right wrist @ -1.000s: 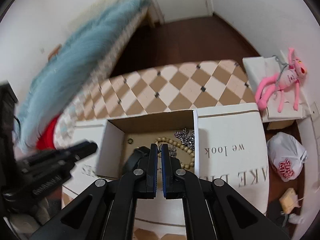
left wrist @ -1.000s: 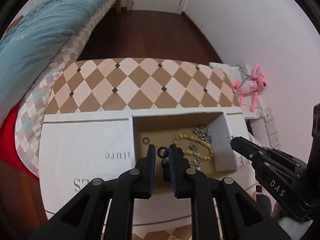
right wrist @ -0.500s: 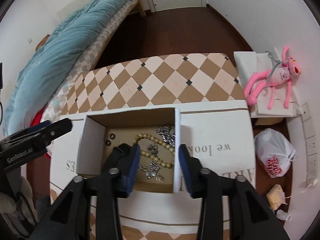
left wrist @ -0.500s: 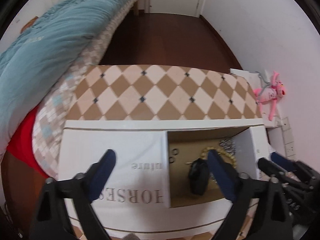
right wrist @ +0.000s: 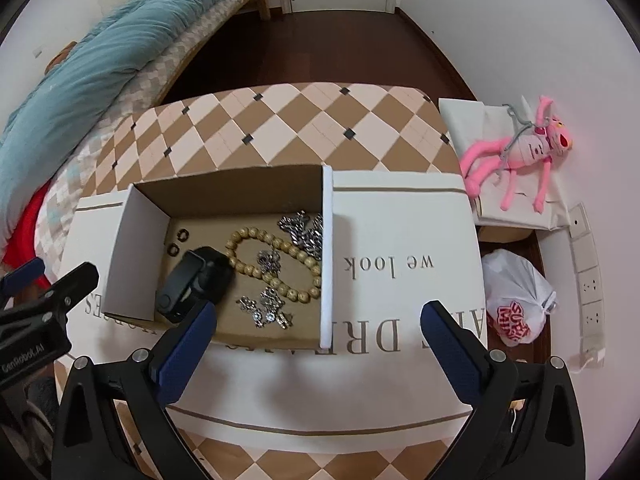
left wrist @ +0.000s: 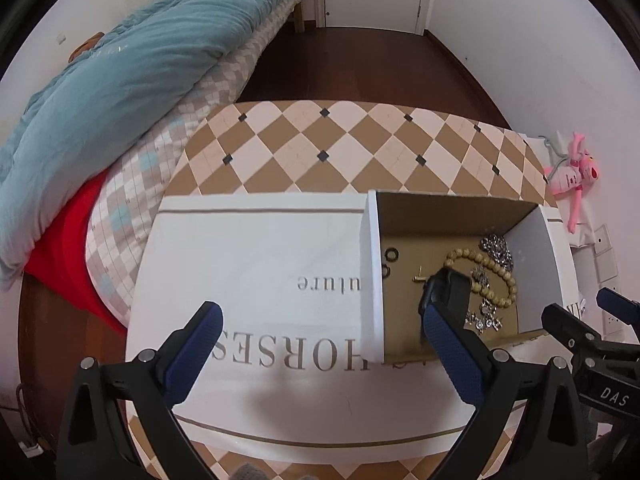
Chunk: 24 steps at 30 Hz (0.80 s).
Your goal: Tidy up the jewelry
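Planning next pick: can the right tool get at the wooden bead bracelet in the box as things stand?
Probably yes. The box is open-topped, the bead bracelet lies uncovered, and the right tool, opening and empty, hangs above it. The black band crowds one side.

Both tongs, left (left wrist: 318,318) and right (right wrist: 318,318), shut a second ago, are opening wide; the black wristband (right wrist: 194,280) now lies released in the box (right wrist: 138,256).

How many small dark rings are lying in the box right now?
2. Both small dark rings sit on the box floor near its left wall: one farther back, one just in front, beside the black wristband. Others may hide underneath.
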Available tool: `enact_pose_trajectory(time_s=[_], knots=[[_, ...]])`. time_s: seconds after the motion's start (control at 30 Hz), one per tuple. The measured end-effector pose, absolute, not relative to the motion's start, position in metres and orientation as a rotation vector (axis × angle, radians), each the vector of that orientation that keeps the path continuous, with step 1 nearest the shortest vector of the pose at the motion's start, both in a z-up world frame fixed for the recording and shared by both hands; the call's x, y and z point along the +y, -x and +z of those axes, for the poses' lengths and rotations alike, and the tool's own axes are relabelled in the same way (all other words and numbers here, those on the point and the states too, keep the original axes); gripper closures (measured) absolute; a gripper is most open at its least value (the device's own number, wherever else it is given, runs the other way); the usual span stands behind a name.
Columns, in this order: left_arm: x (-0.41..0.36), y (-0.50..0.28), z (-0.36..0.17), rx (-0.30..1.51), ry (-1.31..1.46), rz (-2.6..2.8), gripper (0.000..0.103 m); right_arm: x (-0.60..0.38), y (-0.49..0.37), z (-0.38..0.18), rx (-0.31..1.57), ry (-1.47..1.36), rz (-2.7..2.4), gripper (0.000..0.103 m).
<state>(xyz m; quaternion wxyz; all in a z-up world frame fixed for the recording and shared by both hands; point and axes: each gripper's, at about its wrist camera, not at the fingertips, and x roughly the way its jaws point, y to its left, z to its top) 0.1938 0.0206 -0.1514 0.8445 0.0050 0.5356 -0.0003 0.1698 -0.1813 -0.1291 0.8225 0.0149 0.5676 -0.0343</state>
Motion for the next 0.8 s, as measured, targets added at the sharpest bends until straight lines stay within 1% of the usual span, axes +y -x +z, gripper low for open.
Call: enact_pose_trajectory(time_s=[0.2, 0.4, 0.6, 0.8], knots=[[0.015, -0.183, -0.153, 1.129, -0.005, 0.000, 0.000, -0.185, -0.164, -0.129, 1.204, -0.039, -0.092, 0.000], [0.008, -0.169, -0.133, 1.102, 0.009, 0.002, 0.000, -0.192, -0.151, -0.112, 1.181, -0.056, -0.114, 0.000], [0.002, -0.144, -0.097, 1.049, 0.019, -0.010, 0.000, -0.196, -0.121, -0.077, 1.115, -0.051, -0.155, 0.000], [-0.002, -0.115, -0.052, 0.997, 0.026, -0.040, 0.000, -0.191, -0.086, -0.027, 1.037, -0.034, -0.157, 0.000]])
